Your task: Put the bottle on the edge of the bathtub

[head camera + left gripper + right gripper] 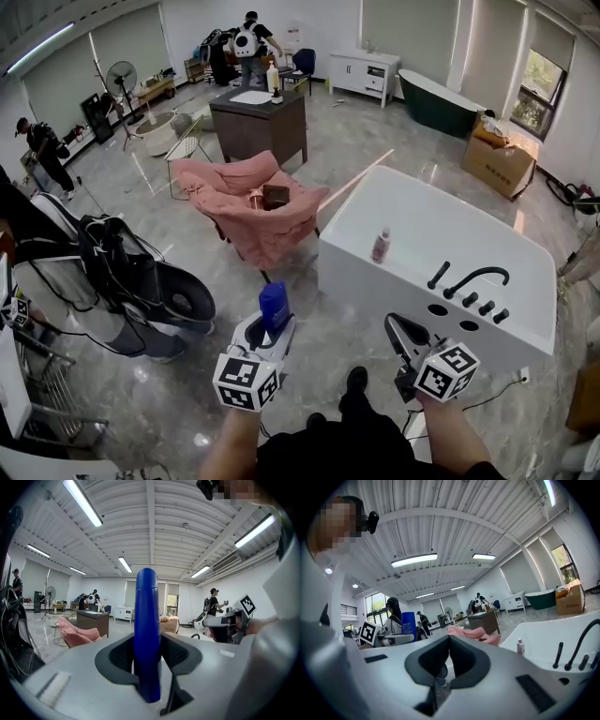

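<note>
On my left gripper (273, 328) the jaws pinch the blue bottle (274, 307) upright by its sides (its top stands well clear above them), over the floor and near the white bathtub (375, 292), not touching it. On my right gripper (397, 325) the jaws are pressed together, empty. A small pink bottle (381, 245) stands at the bathtub's left rim.
</note>
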A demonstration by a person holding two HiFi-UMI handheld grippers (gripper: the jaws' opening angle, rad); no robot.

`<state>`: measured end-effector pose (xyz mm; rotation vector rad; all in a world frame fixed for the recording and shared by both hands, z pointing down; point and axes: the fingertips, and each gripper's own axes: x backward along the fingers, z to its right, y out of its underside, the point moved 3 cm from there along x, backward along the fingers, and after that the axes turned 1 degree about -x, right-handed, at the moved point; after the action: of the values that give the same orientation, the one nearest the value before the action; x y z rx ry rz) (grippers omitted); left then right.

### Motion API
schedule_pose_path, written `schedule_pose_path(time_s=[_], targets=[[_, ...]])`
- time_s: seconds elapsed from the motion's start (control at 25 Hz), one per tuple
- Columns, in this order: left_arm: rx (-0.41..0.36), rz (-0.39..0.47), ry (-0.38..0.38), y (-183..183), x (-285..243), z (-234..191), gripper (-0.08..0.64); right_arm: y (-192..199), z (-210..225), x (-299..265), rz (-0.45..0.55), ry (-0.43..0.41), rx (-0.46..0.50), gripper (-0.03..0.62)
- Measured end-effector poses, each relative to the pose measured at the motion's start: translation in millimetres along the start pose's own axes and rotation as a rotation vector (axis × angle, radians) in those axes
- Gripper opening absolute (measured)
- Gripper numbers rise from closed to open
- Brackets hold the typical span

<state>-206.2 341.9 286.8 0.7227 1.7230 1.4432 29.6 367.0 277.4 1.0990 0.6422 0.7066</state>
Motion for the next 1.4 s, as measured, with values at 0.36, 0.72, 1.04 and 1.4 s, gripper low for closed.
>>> schedule_pose_path(time_s=[0.36, 0.72, 1.04, 1.4], targets=[[0.006, -0.029, -0.021, 0.0, -68.5, -27.7, 0.164, -1.2, 57.8, -54.3, -0.026, -0.040, -0.042, 0.011], [0.011, -0.060, -0.024, -11.2, -155.4, -29.6, 0.164, -23.3, 135.0, -90.6, -0.032, -0.065, -0.057, 0.012], [0.006, -0.083, -0.027, -25.5, -231.8, -32.0, 0.164, -44.8, 204.3, -122.1, -0.031, -0.091, -0.082, 0.011], [0.007, -0.069, -0.040, -46.5, -273.6, -20.1, 0.164, -63.6, 247.8, -120.0, -0.031, -0.102, -0.091, 0.012]])
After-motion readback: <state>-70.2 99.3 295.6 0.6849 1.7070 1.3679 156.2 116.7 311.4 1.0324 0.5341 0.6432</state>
